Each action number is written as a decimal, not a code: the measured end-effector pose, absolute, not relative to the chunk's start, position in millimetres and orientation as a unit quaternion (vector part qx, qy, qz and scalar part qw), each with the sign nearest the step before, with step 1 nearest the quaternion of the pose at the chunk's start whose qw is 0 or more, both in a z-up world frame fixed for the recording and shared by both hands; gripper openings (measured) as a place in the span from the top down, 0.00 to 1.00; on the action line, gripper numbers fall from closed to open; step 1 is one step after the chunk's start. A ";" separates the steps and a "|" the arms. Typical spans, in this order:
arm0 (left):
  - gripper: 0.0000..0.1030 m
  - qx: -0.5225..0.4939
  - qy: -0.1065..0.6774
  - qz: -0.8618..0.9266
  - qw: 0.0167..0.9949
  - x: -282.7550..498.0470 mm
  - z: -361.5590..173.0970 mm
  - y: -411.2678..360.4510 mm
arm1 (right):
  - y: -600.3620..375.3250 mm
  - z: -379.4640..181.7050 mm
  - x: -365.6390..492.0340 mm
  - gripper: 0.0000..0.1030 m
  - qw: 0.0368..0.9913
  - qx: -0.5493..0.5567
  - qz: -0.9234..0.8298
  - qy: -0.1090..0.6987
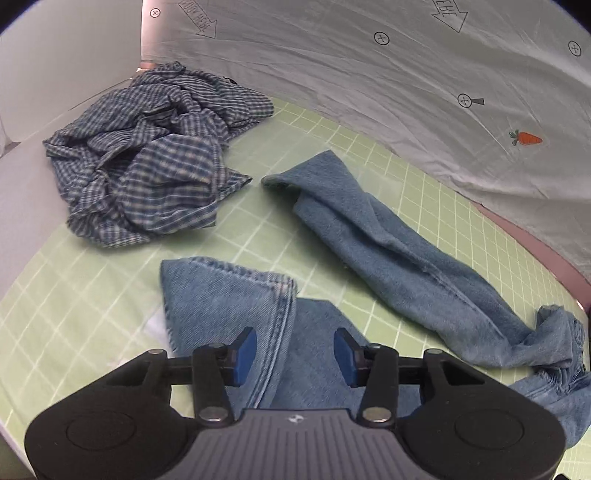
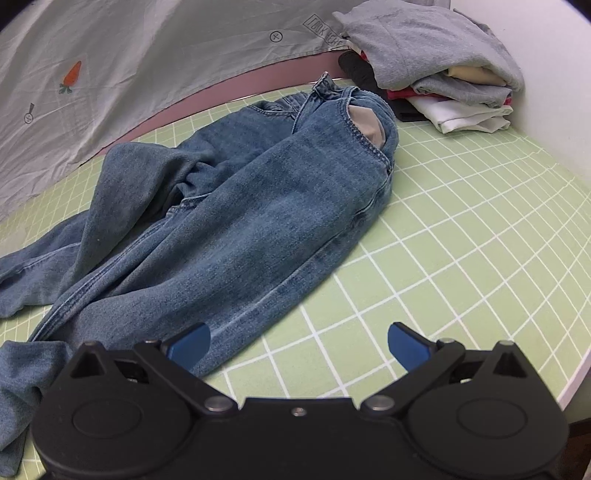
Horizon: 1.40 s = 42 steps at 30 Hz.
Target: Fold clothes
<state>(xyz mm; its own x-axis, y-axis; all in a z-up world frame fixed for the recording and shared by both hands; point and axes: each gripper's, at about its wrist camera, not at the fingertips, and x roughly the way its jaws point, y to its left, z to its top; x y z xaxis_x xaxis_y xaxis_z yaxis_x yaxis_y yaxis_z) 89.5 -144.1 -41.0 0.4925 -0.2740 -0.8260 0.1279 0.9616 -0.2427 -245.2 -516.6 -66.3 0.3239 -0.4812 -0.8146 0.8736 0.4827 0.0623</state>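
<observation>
My left tongs (image 1: 294, 356) hang released over a jeans (image 1: 399, 251) leg hem; my right tongs (image 2: 298, 345) gape wide, empty, at the jeans' edge. Both overlook a green gridded counter (image 2: 461, 236). Checked shirt (image 1: 147, 155) crumpled leftward; folded pile (image 2: 443, 74) far right; grey sheet (image 1: 369, 74) behind.

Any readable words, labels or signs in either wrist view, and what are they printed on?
"LOOK HERE", boxed arrow print on the grey sheet, right wrist view; last letters hidden by the folded clothes pile.
"LOOK HERE", upside-down arrow on the same sheet, left wrist view, barely legible.
"...ERE", second arrow, cropped at the top edge.
Jeans, checked shirt: no readable label.
</observation>
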 end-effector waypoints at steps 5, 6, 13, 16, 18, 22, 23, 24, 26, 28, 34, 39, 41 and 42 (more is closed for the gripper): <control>0.40 -0.103 0.514 -0.117 0.843 124.0 -62.4 -169.4 | -521.0 -67.6 -227.3 0.00 0.757 0.246 -0.459 0.395; 0.38 -0.095 0.519 -0.116 0.842 129.4 -67.2 -175.4 | -523.3 -68.1 -223.1 0.00 0.755 0.244 -0.461 0.397; 0.30 -0.021 0.548 -0.096 0.831 151.1 -93.8 -206.8 | -546.5 -68.7 -190.0 0.00 0.749 0.224 -0.466 0.415; 0.22 0.016 0.547 -0.089 0.832 148.8 -98.7 -218.1 | -551.8 -71.0 -178.8 0.00 0.749 0.198 -0.461 0.433; 0.19 0.051 0.550 -0.070 0.831 146.1 -103.8 -225.1 | -552.7 -72.0 -175.7 0.00 0.749 0.187 -0.460 0.438; 0.17 0.086 0.553 -0.040 0.828 142.7 -113.4 -228.4 | -555.9 -75.2 -177.4 0.00 0.746 0.193 -0.460 0.441; 0.17 0.086 0.550 -0.038 0.830 141.9 -114.0 -228.4 | -556.8 -76.2 -178.1 0.00 0.745 0.195 -0.460 0.441; 0.17 0.088 0.550 -0.038 0.830 141.9 -113.9 -228.0 | -557.6 -77.3 -178.8 0.00 0.744 0.197 -0.461 0.442; 0.16 0.085 0.553 -0.036 0.828 143.6 -114.0 -226.5 | -559.5 -78.8 -180.3 0.00 0.742 0.201 -0.463 0.442; 0.18 0.079 0.554 -0.032 0.828 143.6 -112.8 -225.4 | -560.9 -79.9 -181.7 0.00 0.740 0.205 -0.464 0.441; 0.41 0.056 0.550 -0.011 0.833 135.6 -106.1 -219.2 | -559.7 -80.4 -184.9 0.00 0.740 0.213 -0.467 0.434; 0.81 0.032 0.547 0.006 0.837 134.7 -99.4 -205.6 | -559.0 -79.4 -190.1 0.00 0.740 0.218 -0.473 0.426; 0.89 0.014 0.545 -0.005 0.838 136.8 -94.8 -201.0 | -558.2 -78.5 -192.3 0.00 0.740 0.219 -0.475 0.422; 0.89 0.006 0.541 -0.013 0.841 137.0 -90.9 -200.7 | -557.8 -78.0 -193.4 0.00 0.740 0.219 -0.477 0.420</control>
<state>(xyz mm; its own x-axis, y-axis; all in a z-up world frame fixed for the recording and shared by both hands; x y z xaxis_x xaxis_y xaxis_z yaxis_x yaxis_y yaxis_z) 137.0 -200.7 -90.9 0.4154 -0.0152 -0.9095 0.0280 0.9996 -0.0039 -193.4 -557.8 -78.0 0.1927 -0.5215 -0.8312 0.8900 0.4497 -0.0758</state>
